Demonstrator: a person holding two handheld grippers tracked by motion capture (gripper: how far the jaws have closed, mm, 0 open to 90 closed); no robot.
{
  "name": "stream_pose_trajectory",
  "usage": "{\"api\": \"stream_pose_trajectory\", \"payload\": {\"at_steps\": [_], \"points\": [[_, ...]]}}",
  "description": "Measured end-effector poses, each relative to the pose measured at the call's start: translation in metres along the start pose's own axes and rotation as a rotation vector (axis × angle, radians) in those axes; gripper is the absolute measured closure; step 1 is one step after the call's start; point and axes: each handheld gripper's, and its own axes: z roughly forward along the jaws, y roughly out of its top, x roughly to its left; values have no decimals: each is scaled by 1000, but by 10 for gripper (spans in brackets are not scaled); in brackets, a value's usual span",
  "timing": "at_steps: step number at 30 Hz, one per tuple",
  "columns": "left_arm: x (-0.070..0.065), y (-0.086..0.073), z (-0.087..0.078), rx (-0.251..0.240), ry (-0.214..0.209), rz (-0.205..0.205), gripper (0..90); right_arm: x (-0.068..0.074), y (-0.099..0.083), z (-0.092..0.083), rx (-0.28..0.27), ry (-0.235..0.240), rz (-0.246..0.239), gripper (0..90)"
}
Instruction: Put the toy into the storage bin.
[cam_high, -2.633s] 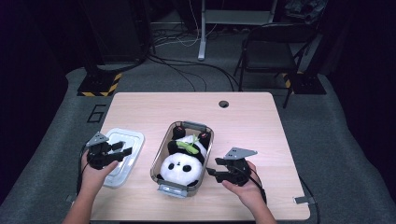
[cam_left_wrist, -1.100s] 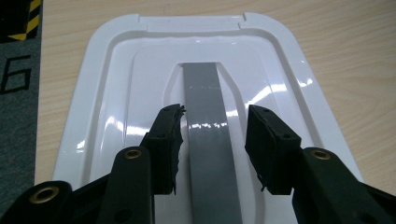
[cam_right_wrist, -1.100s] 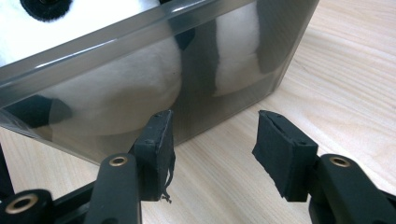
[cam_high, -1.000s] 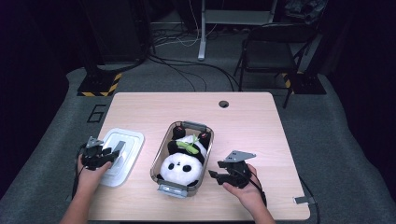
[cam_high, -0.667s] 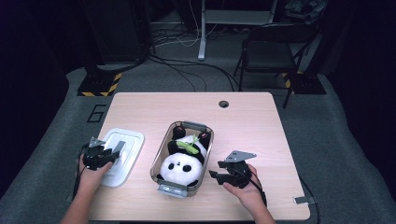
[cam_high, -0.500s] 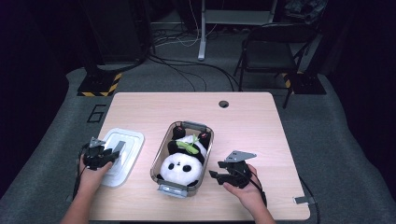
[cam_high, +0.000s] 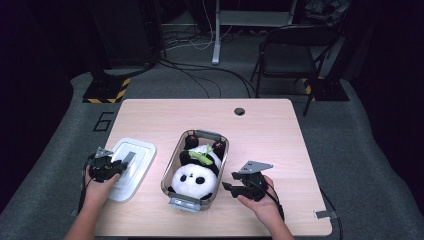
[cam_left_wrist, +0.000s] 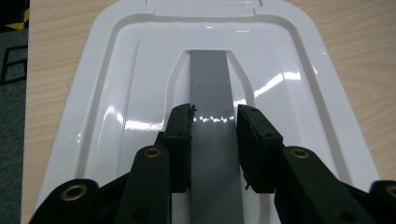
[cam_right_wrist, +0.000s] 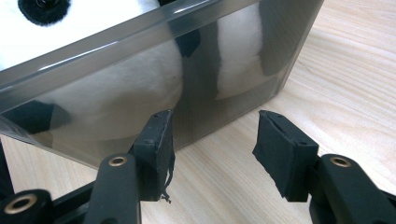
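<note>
Gripping the raised grey strip handle (cam_left_wrist: 212, 93) on the white rectangular plastic lid (cam_high: 131, 160), the left gripper (cam_high: 111, 167) has its fingers (cam_left_wrist: 180, 140) clenched on either side of that strip; they have just been closing, with the handle between them. Lid lies flat on the light wood bench (cam_high: 270, 130), at its near-left part, left of the box and apart from it. In the left gripper view, lid (cam_left_wrist: 116, 93) fills the area beyond the fingers, strip running straight away from them.

Right gripper (cam_high: 234, 186) sits just right of the clear grey rectangular plastic box (cam_high: 175, 192), at its near-right corner. Fingers (cam_right_wrist: 156, 149) are released, a gap between them, nothing held. In the right gripper view, the left finger is right up against the box wall (cam_right_wrist: 243, 60); cannot tell if it touches. The right finger is over bare bench (cam_right_wrist: 355, 93).

Box stands mid-bench, long axis running near to far, slightly angled. Inside: black-and-white plush panda toy (cam_high: 196, 175), head at the near end, with a green leaf piece (cam_high: 200, 156) on its chest. Grey latch tab (cam_high: 184, 202) shows at the near end of the box.

Small round dark cable hole (cam_high: 239, 111) at the far side of the bench. Black folding chair (cam_high: 290, 55) on the floor beyond the bench, far right.
</note>
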Motion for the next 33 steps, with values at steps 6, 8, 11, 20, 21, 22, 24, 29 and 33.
{"api": "stream_pose_trajectory", "payload": {"at_steps": [6,8,11,20,21,22,24,29,33], "points": [[-1,4,-13,-42,8,-4,666,0,1,1,-6,-2,2,458],[-3,6,-18,-53,11,8,666,-1,1,2,-7,-9,-5,458],[-7,8,-24,-69,8,25,666,-1,2,3,-6,-7,4,458],[-14,11,-39,-80,0,50,666,2,6,9,-15,29,-7,450],[-14,10,-40,-84,0,47,666,2,7,9,-14,34,-22,454],[-14,10,-41,-82,-4,43,666,4,7,10,-8,24,-27,455],[-14,10,-43,-87,-3,47,666,5,8,11,-5,34,-38,454],[-15,9,-49,-105,-6,43,666,12,13,17,-4,56,-51,451],[-15,10,-54,-102,-18,49,666,16,17,23,2,70,-64,444]]}}
